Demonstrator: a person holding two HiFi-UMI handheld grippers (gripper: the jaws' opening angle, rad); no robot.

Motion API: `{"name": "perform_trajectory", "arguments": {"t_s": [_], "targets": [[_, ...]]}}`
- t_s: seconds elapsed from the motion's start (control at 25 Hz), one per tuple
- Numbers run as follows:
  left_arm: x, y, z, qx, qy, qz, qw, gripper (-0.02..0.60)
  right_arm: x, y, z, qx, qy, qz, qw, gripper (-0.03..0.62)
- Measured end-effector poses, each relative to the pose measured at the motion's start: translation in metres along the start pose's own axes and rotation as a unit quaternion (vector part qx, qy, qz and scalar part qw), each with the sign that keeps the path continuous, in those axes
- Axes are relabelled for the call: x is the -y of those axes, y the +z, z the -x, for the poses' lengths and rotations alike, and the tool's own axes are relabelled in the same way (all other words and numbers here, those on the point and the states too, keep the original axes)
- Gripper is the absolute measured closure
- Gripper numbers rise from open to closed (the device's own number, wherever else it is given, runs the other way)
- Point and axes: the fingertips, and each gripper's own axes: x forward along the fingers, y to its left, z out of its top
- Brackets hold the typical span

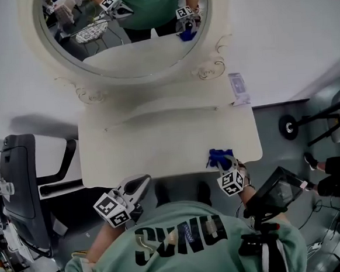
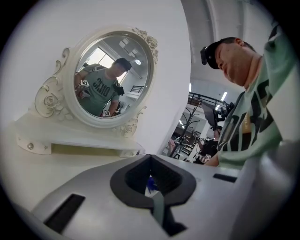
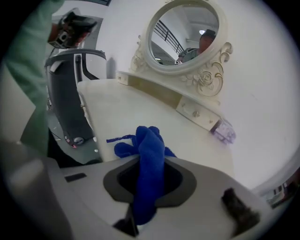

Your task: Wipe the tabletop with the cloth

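counting now: one cream dressing table (image 1: 158, 139), one oval white-framed mirror (image 1: 137, 76) up top, one blue fabric cloth (image 1: 217, 156), one small lilac packet (image 1: 239, 86) upper right, one dark grey chair (image 1: 20, 185) far left, two grey plastic grippers, left gripper (image 1: 137, 185) and right gripper (image 1: 225, 163).

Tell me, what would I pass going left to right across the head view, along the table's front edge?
Black chair → left tool → blue cloth → black wheel on the floor.
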Motion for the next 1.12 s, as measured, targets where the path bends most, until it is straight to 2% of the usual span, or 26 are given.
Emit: {"name": "perform_trajectory", "arguments": {"t_s": [0.16, 0.28, 0.4, 0.52, 0.64, 0.76, 0.88, 0.96, 1.12], "targets": [[0.004, 0.001, -0.016, -0.004, -0.014, 0.003, 0.9999, 0.575, -0.042, -0.025, 0.028, -0.011, 0.031, -0.023, 0.999, 0.533], [0.008, 0.001, -0.025, -0.005, -0.019, 0.006, 0.9998, 0.575, -0.030, -0.020, 0.025, 0.004, 0.035, -0.053, 0.998, 0.533], [0.011, -0.001, -0.030, -0.011, -0.016, 0.005, 0.9998, 0.575, 0.040, -0.003, 0.000, 0.027, -0.011, -0.101, 0.994, 0.532], [0.010, -0.004, -0.031, -0.017, -0.009, 0.007, 0.9998, 0.575, 0.134, 0.033, -0.035, 0.045, -0.080, -0.106, 0.990, 0.532], [0.009, -0.006, -0.031, -0.021, -0.001, 0.008, 0.9997, 0.575, 0.196, 0.048, -0.074, 0.025, -0.118, -0.118, 0.986, 0.532], [0.006, -0.008, -0.027, -0.026, 0.008, 0.010, 0.9996, 0.575, 0.226, 0.048, -0.106, -0.014, -0.139, -0.137, 0.981, 0.531], [0.003, -0.010, -0.027, -0.029, 0.012, 0.010, 0.9994, 0.575, 0.232, 0.046, -0.117, -0.035, -0.151, -0.136, 0.978, 0.533], [0.001, -0.009, -0.029, -0.030, 0.011, 0.011, 0.9994, 0.575, 0.225, 0.046, -0.113, -0.034, -0.148, -0.121, 0.981, 0.533], [0.003, -0.007, -0.038, -0.028, -0.002, 0.010, 0.9996, 0.575, 0.160, 0.016, -0.071, -0.027, -0.108, -0.069, 0.991, 0.533]]}}
